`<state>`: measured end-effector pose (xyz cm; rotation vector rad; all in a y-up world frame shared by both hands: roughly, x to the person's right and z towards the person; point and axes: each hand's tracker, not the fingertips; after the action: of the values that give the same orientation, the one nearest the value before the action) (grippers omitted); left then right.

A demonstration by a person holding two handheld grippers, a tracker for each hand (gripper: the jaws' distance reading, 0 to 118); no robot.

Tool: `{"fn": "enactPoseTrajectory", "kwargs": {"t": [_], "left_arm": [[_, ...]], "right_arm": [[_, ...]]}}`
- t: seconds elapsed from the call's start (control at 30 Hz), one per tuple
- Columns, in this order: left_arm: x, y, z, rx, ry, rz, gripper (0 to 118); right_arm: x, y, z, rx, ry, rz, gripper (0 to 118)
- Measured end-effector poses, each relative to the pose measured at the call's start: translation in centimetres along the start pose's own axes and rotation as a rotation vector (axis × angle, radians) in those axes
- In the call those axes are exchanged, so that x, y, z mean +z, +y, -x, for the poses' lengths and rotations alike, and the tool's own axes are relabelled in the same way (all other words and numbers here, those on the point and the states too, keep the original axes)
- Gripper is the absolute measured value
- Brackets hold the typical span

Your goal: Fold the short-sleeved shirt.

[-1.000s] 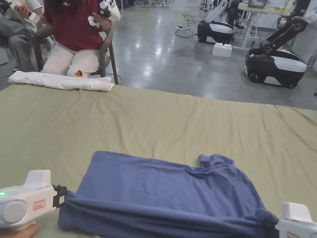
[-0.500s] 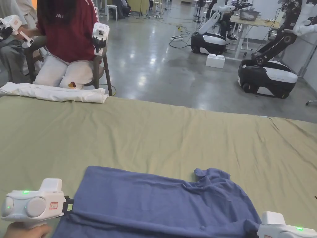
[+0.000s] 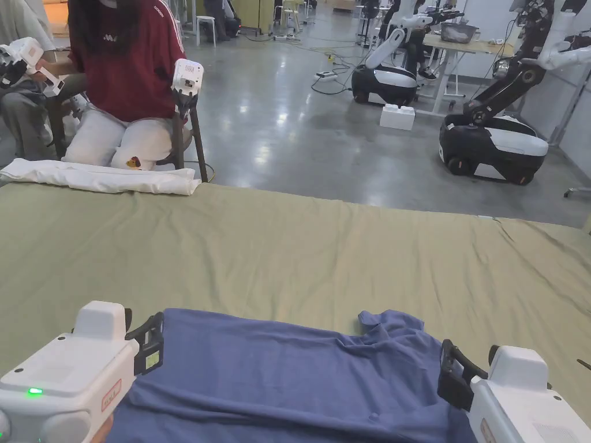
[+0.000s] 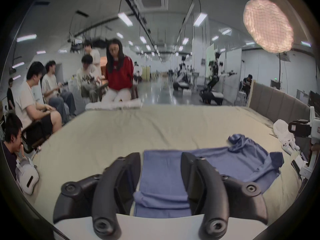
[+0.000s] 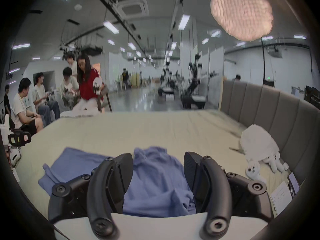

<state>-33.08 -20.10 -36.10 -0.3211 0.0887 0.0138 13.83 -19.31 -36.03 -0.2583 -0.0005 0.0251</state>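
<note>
The blue short-sleeved shirt (image 3: 300,375) lies along the bottom of the frame on the bed (image 3: 288,254), long axis left-right; left tool (image 3: 151,340) and right tool (image 3: 453,369) gape empty over opposite ends, seemingly clear.

A robotics lab set up in a large open hall.

At one o'clock, black-and-white wheeled robots with jointed arms (image 3: 495,138) stand on a glossy grey concrete floor (image 3: 300,115) strewn with cables; at eleven o'clock, seated people (image 4: 36,94) hold white handheld devices under long ceiling strip lights (image 4: 125,19).
</note>
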Motion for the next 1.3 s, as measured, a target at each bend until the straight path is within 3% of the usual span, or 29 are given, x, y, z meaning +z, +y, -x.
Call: {"fn": "enactPoseTrajectory", "kwargs": {"t": [0.03,0.07,0.1,0.13,0.3,0.43,0.77,0.8,0.83,0.9,0.93,1.03,1.13,1.2,1.23,1.27,1.3], "left_arm": [[1.0,0.1,-0.5,-0.007,0.014,-0.031,27],[1.9,0.2,-0.9,-0.009,0.025,-0.057,16],[2.5,0.2,-1.1,-0.012,0.035,-0.087,7],[3.4,0.2,-1.4,-0.02,0.039,-0.113,0],[7.0,0.4,-2.4,-0.037,0.057,-0.193,0],[7.7,0.1,-1.8,-0.056,0.066,-0.156,0],[-1.1,-6.6,5.0,0.078,0.045,0.414,0],[-2.2,-7.2,5.6,0.103,0.048,0.459,5],[-3.2,-7.9,6.0,0.117,0.061,0.51,17],[-5.0,-9.1,6.7,0.124,0.063,0.592,63],[-5.7,-9.7,6.8,0.135,0.061,0.623,74],[-7.3,-11.6,6.6,0.154,0.052,0.737,75],[-8.2,-13.3,5.8,0.121,0.07,0.86,65],[-7.3,-13.0,4.8,0.081,0.093,0.768,51],[-7.2,-12.9,4.3,0.074,0.085,0.769,37],[-7.2,-12.8,4.1,0.066,0.061,0.751,14],[-6.7,-12.9,4.0,0.068,0.044,0.734,3]], "right_arm": [[0.6,0.1,0.4,0.0,-0.003,-0.032,44],[1.2,0.3,0.9,-0.001,-0.011,-0.059,21],[1.8,0.4,1.2,-0.004,-0.016,-0.086,6],[2.5,0.6,1.5,-0.007,-0.021,-0.114,5],[4.9,1.4,2.4,0.021,-0.037,-0.212,0],[6.1,1.9,2.5,0.019,-0.033,-0.239,0],[6.1,0.6,1.6,0.026,-0.02,-0.17,0],[6.0,0.3,1.5,0.027,-0.022,-0.161,0],[5.9,-0.1,1.2,0.028,-0.026,-0.146,0],[5.8,-0.7,0.8,0.025,-0.033,-0.118,0],[5.7,-1.0,0.6,0.025,-0.037,-0.103,0],[5.5,-2.0,-0.2,0.017,-0.054,-0.064,0],[5.4,-3.0,-1.2,0.001,-0.07,-0.019,0],[5.1,-3.5,-1.9,-0.005,-0.087,0.024,0],[5.0,-3.8,-2.4,-0.015,-0.096,0.05,0],[4.7,-4.2,-2.9,-0.027,-0.104,0.079,0],[4.3,-4.5,-3.4,-0.032,-0.114,0.118,1]]}}
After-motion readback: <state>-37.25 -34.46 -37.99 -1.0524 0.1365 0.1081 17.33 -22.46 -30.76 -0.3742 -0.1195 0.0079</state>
